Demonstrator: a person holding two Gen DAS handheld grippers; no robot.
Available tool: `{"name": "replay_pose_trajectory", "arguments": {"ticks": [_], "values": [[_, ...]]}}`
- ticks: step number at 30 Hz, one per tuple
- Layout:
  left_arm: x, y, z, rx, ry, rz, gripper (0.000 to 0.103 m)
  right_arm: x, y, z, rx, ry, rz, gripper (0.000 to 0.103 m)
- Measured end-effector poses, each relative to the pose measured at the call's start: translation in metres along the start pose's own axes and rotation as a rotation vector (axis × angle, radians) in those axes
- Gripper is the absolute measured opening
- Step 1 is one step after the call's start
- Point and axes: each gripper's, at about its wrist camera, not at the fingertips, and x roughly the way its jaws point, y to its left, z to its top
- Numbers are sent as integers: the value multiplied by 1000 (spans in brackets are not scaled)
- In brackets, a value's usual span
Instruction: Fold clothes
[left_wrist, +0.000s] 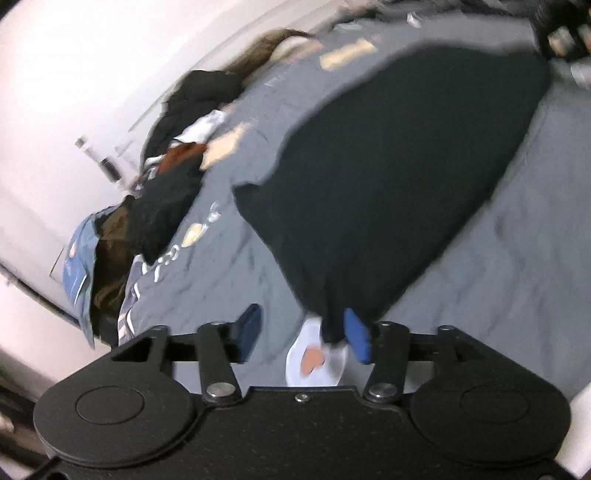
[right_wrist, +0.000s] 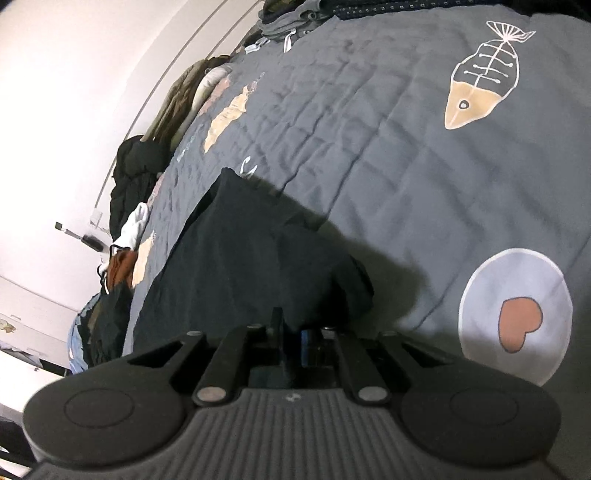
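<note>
— Where were your claws just then?

— My left claw (left_wrist: 303, 334) was spread wide, though the black garment's (left_wrist: 399, 177) near corner hung against its right blue pad (left_wrist: 357, 335) — whether anything gripped it, I couldn't tell. My right claw (right_wrist: 293, 341) was pressed together, pinching the other end.

— And the cloth itself?

— It stretched straight ahead of both claws, long axis running between them, over the grey bed cover (right_wrist: 369, 129). A heap of clothes (left_wrist: 162, 192) lay further off by the wall.

— Any writing?

— None readable — only a fish-skeleton print (right_wrist: 480, 77).
</note>
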Motion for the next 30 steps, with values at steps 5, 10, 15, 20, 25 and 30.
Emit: {"name": "replay_pose_trajectory", "arguments": {"ticks": [5, 10, 15, 20, 25, 30], "values": [[2, 16, 11, -587, 18, -254, 82, 0, 11, 0, -98, 15, -32, 13], [28, 25, -27, -1096, 42, -359, 81, 1, 18, 0, -173, 39, -52, 25], [40, 38, -72, -1378, 55, -324, 80, -1, 26, -3, -278, 57, -74, 31], [52, 45, -80, -1471, 45, -278, 76, 4, 22, -5, -296, 59, -85, 38], [70, 49, -76, -1550, 16, -242, 57, 11, 9, -4, -208, 24, -59, 40], [72, 57, -69, -1585, 16, -234, 16, 11, 3, -4, -131, 0, -18, 24]]}}
